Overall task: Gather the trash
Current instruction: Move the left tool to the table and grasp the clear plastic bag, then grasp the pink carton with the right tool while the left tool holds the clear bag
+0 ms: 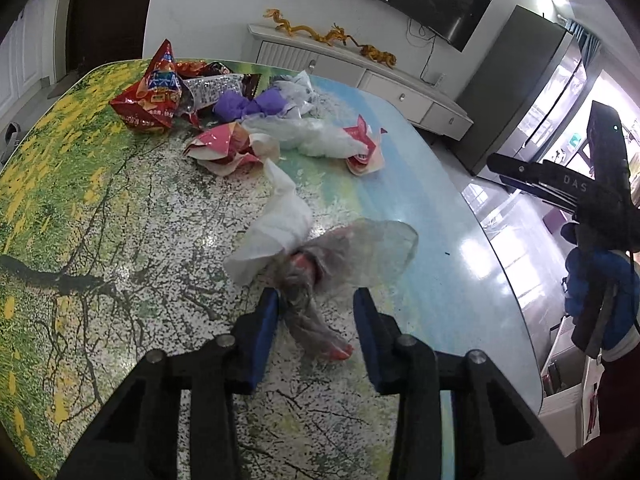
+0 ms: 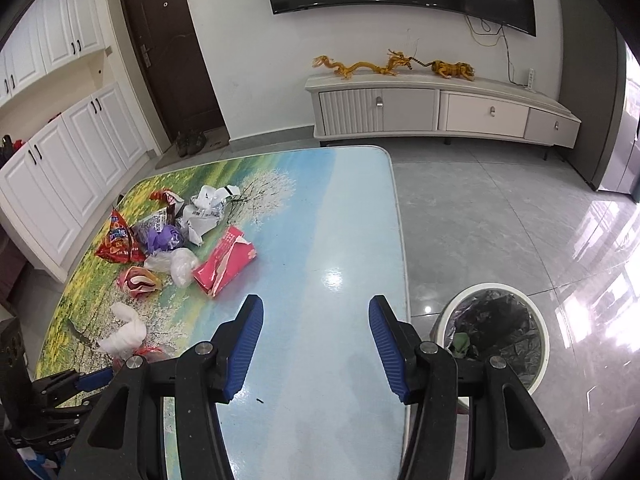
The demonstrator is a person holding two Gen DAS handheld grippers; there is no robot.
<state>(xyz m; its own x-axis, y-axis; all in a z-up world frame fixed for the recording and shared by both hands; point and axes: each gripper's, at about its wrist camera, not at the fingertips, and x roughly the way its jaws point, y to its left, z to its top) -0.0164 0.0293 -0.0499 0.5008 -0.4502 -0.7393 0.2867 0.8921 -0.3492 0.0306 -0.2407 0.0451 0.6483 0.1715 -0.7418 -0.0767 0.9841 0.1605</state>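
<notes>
Trash litters our landscape-printed desk (image 1: 100, 240). Seen from our left wrist, the left tool (image 1: 316, 300) hangs low over the desk, its blue-padded jaws standing apart on either side of a crumpled clear plastic wrapper with red bits inside (image 1: 320, 276). One pad sits against the wrapper's twisted tail, the other is clear of it, so we do not call it gripped. A wadded white tissue (image 1: 276, 224) lies touching the wrapper. Farther back sit a red snack bag (image 1: 150, 96), a purple wad (image 1: 248, 104), a clear plastic bag (image 1: 316, 140) and torn red-and-white packets (image 1: 228, 148). Our right tool shows at the right edge, off the desk.

From our right wrist, the right tool (image 2: 316, 320) is held open and empty above the bare blue part of the desk, near its right edge. A round white bin lined with a black bag (image 2: 496, 328) stands on the grey tiled floor (image 2: 500, 208) just beside the desk. A torn pink carton (image 2: 226, 264) lies at the near edge of the trash pile.
</notes>
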